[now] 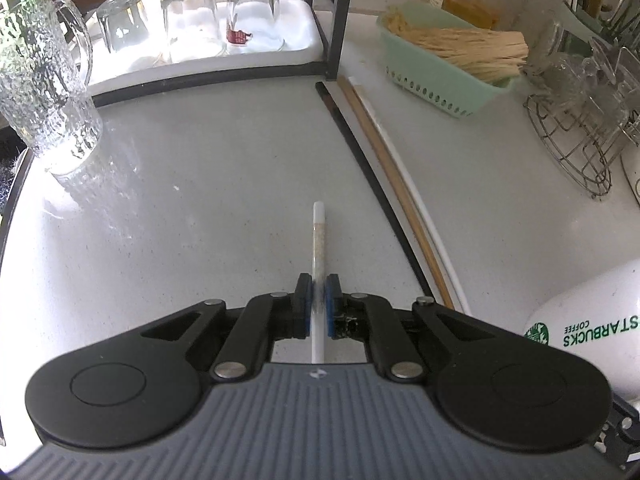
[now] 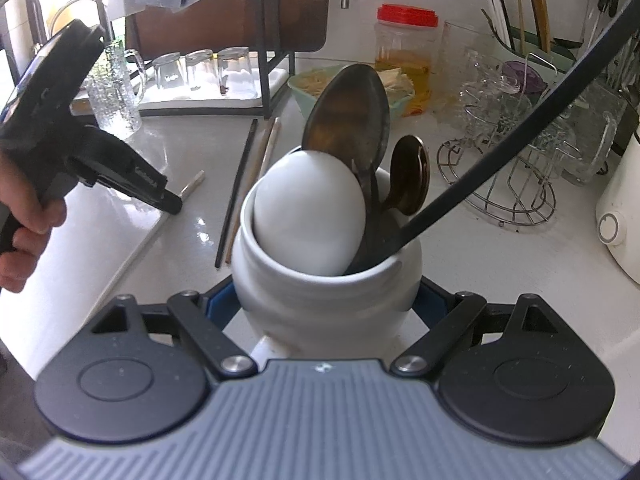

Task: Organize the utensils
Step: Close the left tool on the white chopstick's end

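My left gripper (image 1: pixel 319 285) is shut on a white chopstick (image 1: pixel 319 224), whose tip juts forward over the white counter (image 1: pixel 200 200). In the right wrist view the left gripper (image 2: pixel 172 204) is at the left, gripped by a person's hand (image 2: pixel 24 220). A black chopstick (image 1: pixel 360 152), a wooden one (image 1: pixel 394 176) and a white one (image 1: pixel 404 160) lie side by side on the counter to its right. My right gripper (image 2: pixel 326 304) is shut on a white ceramic cup (image 2: pixel 320 292). The cup holds a white spoon (image 2: pixel 310 216), two metal spoons (image 2: pixel 348 112) and a long black handle (image 2: pixel 520 132).
A textured glass mug (image 1: pixel 44 92) stands at the left. Upturned glasses (image 1: pixel 200 20) sit on a white tray under a black rack. A green basket of wooden sticks (image 1: pixel 448 64), a wire rack of glassware (image 1: pixel 576 136) and a red-lidded jar (image 2: pixel 406 48) fill the back right.
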Available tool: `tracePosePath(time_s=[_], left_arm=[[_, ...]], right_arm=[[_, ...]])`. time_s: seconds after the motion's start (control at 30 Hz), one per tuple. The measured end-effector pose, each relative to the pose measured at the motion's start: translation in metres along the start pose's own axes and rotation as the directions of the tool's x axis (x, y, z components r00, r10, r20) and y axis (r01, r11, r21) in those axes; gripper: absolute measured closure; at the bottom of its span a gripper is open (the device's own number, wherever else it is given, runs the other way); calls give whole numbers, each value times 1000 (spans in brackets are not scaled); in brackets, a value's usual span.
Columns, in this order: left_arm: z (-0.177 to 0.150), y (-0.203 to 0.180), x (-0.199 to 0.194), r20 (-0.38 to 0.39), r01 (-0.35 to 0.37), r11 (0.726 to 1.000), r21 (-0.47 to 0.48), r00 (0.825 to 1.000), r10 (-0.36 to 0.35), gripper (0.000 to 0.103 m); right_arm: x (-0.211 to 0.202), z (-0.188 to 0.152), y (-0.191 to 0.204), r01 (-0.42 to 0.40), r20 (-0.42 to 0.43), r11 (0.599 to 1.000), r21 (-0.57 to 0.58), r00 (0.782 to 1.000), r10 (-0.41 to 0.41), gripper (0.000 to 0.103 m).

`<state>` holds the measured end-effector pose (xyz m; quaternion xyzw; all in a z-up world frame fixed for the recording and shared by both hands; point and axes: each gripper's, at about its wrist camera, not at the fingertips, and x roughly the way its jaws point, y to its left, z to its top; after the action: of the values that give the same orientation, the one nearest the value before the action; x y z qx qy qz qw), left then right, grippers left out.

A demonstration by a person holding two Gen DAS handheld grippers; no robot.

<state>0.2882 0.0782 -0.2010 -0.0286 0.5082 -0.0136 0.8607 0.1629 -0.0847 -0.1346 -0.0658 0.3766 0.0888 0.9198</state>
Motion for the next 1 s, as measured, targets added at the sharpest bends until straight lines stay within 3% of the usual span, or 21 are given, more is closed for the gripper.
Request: tracePosePath(time_s=[0.47,0.77,1.0], left_arm=[[33,-17,17,-28,-70,994,81,997,73,85],[57,-19,28,-112,-68,996,59,991,74,86],[62,-30,33,-95,-83,987,137,991,97,95]], right_arm=[[-1,0,0,-5,-2,1000,0,1000,5,12],[0,0,0,-4,-2,1000,0,1000,4,12],[2,1,2,-10,-1,1000,-4,1000,10,12]])
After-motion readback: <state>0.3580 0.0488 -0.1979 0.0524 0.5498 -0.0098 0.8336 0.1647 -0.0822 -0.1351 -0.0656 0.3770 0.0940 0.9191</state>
